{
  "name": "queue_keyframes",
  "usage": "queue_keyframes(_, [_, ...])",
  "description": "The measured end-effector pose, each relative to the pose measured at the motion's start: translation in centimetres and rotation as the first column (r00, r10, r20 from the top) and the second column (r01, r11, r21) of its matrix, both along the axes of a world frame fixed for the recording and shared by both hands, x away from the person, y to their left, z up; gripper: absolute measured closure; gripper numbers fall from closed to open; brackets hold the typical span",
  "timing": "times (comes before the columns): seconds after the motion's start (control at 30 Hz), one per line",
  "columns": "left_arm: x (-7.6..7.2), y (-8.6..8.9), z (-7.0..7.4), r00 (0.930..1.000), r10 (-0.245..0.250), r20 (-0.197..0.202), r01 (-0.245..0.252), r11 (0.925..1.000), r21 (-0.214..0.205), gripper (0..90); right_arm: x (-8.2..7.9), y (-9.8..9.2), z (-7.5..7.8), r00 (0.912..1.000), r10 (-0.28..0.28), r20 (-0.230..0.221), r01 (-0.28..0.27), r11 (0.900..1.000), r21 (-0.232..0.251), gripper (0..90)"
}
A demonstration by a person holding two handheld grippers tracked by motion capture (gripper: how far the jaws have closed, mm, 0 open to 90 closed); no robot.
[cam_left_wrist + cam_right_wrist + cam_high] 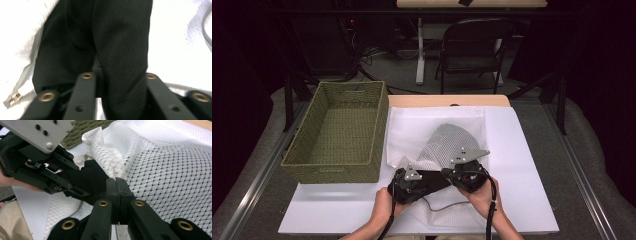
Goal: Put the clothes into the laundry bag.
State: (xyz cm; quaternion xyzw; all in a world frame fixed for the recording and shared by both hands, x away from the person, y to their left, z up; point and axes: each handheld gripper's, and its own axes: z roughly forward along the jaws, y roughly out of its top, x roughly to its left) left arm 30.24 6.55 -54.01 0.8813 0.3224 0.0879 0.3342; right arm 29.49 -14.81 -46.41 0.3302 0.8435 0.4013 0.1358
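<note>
On the white table (522, 165), just in front of the person, lies a white mesh laundry bag (447, 142), and both grippers work at its near opening. A black cloth (432, 181) sits at the mouth of this bag, between the two grippers, partly lying on the mesh. The step in hand seems to be feeding the black cloth into the bag, or drawing it out; from these pictures I cannot tell which direction it goes.

The left gripper (117, 82) has its jaws spread a little, and a thick fold of the black cloth (117, 45) fills the gap between them, so it is pinching this cloth. Beside it, the zipper pull (13, 98) of the bag lies on the mesh, which suggests that the bag is unzipped. The right gripper (116, 187) has its jaws pressed together, right at the line where the black cloth (91, 180) meets the white mesh (170, 170); it appears to pinch the edge of the bag, though the grip itself is hidden between the jaws.

The green woven basket (339, 132) stands well apart at the left, with nothing inside.

The next move probably calls for the right gripper to hold the mesh edge up and steady, while the left one moves the cloth through the opening without catching it on the zipper.
</note>
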Motion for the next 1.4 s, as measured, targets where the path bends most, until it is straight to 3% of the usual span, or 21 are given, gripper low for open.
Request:
queue_keyframes(0.2, [0.8, -0.6, 0.3, 0.9994, 0.031, 0.016, -0.031, 0.9991, -0.028, 79.8, 0.0, 0.0, 0.0, 1.0000, 0.006, -0.004, -0.006, 1.0000, 0.008, 90.0])
queue_keyframes(0.4, [1.7, -0.9, 0.3, 0.9970, 0.072, 0.028, -0.070, 0.9956, -0.063, 79.5, 0.2, -0.5, 0.1, 0.9996, 0.001, -0.027, 0.001, 0.9982, 0.060, 90.0])
queue_keyframes(0.57, [2.6, -1.3, 0.3, 0.9925, 0.111, 0.050, -0.107, 0.9908, -0.083, 79.1, 0.3, -0.6, 0.3, 0.9995, 0.002, -0.033, 0.001, 0.9968, 0.080, 90.0])
queue_keyframes(0.8, [3.4, -2.0, 0.2, 0.9808, 0.167, 0.100, -0.157, 0.9820, -0.105, 77.6, 0.4, -0.8, 0.3, 0.9989, -0.001, -0.047, 0.006, 0.9943, 0.106, 90.0])
queue_keyframes(1.0, [4.0, -2.1, -0.3, 0.9742, 0.205, 0.095, -0.192, 0.9727, -0.130, 77.3, 0.5, -0.8, 0.1, 0.9982, 0.011, -0.059, -0.004, 0.9934, 0.115, 90.0])
queue_keyframes(1.23, [3.8, -1.5, -0.1, 0.9895, 0.131, 0.062, -0.124, 0.9868, -0.104, 60.4, 0.6, -1.0, 0.1, 0.9980, 0.001, -0.063, 0.006, 0.9942, 0.107, 90.0])
queue_keyframes(1.4, [2.9, -1.1, 0.1, 0.9926, 0.108, 0.056, -0.103, 0.9916, -0.077, 48.4, 0.6, -1.0, 0.1, 0.9978, -0.008, -0.066, 0.015, 0.9943, 0.106, 90.0])
